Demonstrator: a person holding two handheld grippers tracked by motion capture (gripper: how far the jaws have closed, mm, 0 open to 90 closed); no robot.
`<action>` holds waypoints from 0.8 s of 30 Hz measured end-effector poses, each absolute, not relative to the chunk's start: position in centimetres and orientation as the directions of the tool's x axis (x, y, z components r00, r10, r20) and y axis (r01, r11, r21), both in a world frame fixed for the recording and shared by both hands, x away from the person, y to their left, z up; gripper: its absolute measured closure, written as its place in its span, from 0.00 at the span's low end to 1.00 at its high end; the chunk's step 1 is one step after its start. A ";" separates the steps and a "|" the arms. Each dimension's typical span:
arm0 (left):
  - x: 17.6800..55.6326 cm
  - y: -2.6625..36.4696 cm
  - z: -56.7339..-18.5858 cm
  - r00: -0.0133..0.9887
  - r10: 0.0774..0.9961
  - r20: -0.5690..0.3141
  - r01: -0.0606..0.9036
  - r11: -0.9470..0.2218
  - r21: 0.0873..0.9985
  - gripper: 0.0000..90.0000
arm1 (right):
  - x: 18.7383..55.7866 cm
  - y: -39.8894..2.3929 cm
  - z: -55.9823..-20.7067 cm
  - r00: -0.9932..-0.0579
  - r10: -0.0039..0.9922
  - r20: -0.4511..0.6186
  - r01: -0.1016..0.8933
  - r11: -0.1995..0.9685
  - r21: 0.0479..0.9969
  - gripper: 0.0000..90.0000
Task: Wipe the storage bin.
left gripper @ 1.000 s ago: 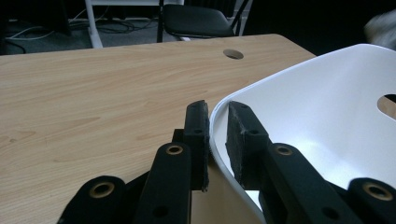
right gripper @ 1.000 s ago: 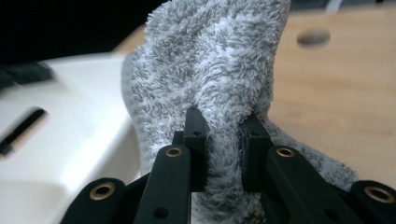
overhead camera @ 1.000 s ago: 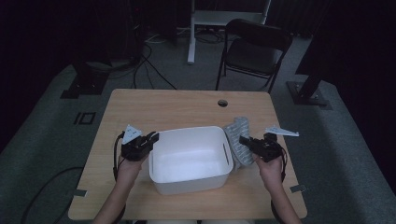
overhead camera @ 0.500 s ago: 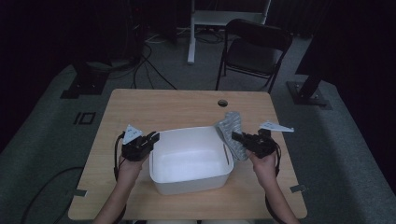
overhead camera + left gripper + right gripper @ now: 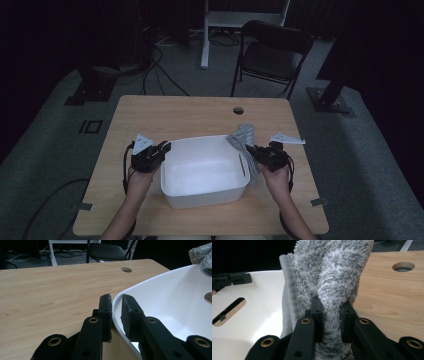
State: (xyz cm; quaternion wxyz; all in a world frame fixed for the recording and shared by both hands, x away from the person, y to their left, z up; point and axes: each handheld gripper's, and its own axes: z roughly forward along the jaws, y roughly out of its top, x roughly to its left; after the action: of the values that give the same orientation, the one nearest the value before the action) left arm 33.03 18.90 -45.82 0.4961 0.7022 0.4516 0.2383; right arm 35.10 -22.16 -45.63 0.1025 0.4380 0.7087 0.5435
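Left hand-held gripper (image 5: pixel 115 315) pinches the near rim of the white tub (image 5: pixel 175 295), one jaw outside, one inside. Wooden counter (image 5: pixel 50 290) stretches behind, round cable hole (image 5: pixel 126 269) near its far edge. Grey fluffy towel (image 5: pixel 201 251) top right; black chair (image 5: pixel 107 251) beyond.

Both forearms are extended forward; the left gripper (image 5: pixel 161 148) and the right gripper (image 5: pixel 253 152) are clamped, angled inward.

High view looks down from above; both gripper views sit close, sharing the white tub (image 5: pixel 205 172).
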 end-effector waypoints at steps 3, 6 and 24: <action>33.0 18.9 -45.8 0.477 0.871 -0.114 0.398 -0.099 0.912 0.87 | 35.1 -22.1 -45.6 -0.595 0.735 0.325 0.507 0.030 0.862 0.87; 33.0 18.9 -45.8 0.477 0.871 -0.114 0.398 -0.099 0.912 0.87 | 35.2 -22.3 -45.7 -0.595 0.731 0.335 0.512 0.023 0.859 0.87; 33.0 18.8 -45.9 0.476 0.872 -0.114 0.397 -0.097 0.913 0.87 | 35.6 -22.3 -46.8 -0.576 0.746 0.335 0.541 0.040 0.840 0.87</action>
State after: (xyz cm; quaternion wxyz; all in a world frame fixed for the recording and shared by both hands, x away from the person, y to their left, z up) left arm 32.96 18.80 -45.85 0.4967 0.7008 0.4527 0.2393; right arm 35.63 -22.27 -46.75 0.0973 0.4502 0.7146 0.5264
